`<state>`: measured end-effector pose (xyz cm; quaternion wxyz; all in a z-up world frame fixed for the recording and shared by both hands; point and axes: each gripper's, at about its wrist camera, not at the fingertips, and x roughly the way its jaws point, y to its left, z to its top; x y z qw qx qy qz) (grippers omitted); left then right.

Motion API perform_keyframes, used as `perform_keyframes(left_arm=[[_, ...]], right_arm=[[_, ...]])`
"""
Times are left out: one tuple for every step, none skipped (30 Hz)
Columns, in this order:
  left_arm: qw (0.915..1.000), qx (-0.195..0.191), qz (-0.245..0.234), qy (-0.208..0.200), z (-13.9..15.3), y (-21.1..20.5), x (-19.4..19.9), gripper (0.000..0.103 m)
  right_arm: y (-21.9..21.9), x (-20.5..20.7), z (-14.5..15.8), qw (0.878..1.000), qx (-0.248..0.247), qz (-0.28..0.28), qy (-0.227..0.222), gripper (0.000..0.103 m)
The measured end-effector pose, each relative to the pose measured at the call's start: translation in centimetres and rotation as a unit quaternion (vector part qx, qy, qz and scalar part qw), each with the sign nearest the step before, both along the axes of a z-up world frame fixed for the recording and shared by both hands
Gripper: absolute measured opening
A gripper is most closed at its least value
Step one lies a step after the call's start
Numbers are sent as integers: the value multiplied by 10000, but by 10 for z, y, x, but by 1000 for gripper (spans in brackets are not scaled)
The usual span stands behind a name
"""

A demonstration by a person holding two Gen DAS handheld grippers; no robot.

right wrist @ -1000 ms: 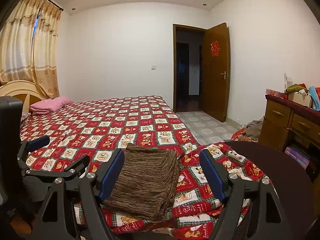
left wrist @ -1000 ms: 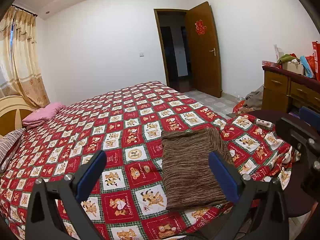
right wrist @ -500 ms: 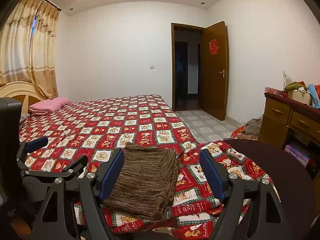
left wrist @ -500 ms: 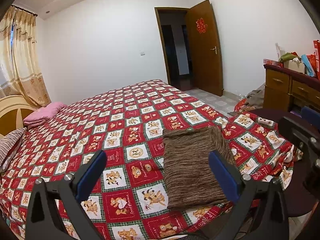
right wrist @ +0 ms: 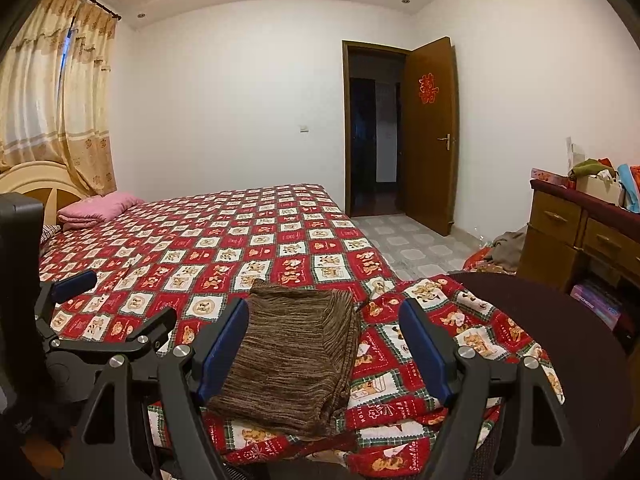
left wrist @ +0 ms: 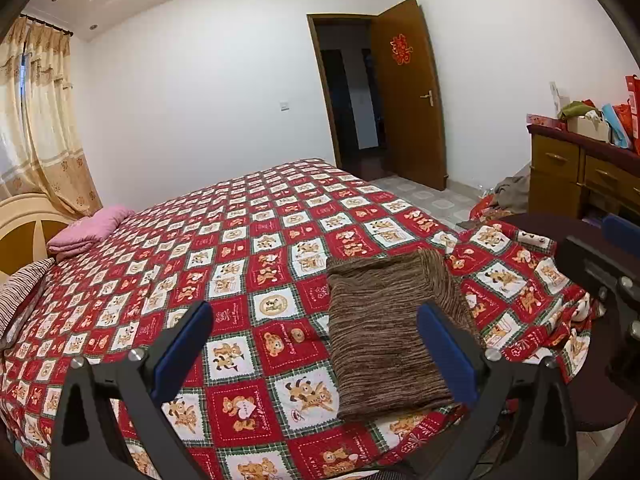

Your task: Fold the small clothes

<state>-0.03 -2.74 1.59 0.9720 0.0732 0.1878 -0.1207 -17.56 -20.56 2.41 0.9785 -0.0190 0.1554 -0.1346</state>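
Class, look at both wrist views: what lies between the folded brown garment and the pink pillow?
Only bare bedspread lies between the brown garment and the pink pillow; both wrist views show it.

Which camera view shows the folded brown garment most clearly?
The left wrist view: the folded brown garment lies mostly uncovered, with only its right edge behind a gripper finger. The right wrist view shows it too, flatter, its left edge hidden by a finger.

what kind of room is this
A home bedroom: a large bed under a red patchwork bear-print bedspread, a folded pink blanket by the headboard, and a wooden chest of drawers.
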Motion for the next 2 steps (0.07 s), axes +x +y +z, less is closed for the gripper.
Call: perform_keyframes(left_arm=[[10000, -3, 3, 10, 0, -1, 0, 103], [10000, -9, 2, 38, 0, 0, 1, 103]], right_arm=[[0, 0, 0, 10000, -7, -7, 1, 78], [0, 1, -1, 10000, -14, -18, 5, 78]])
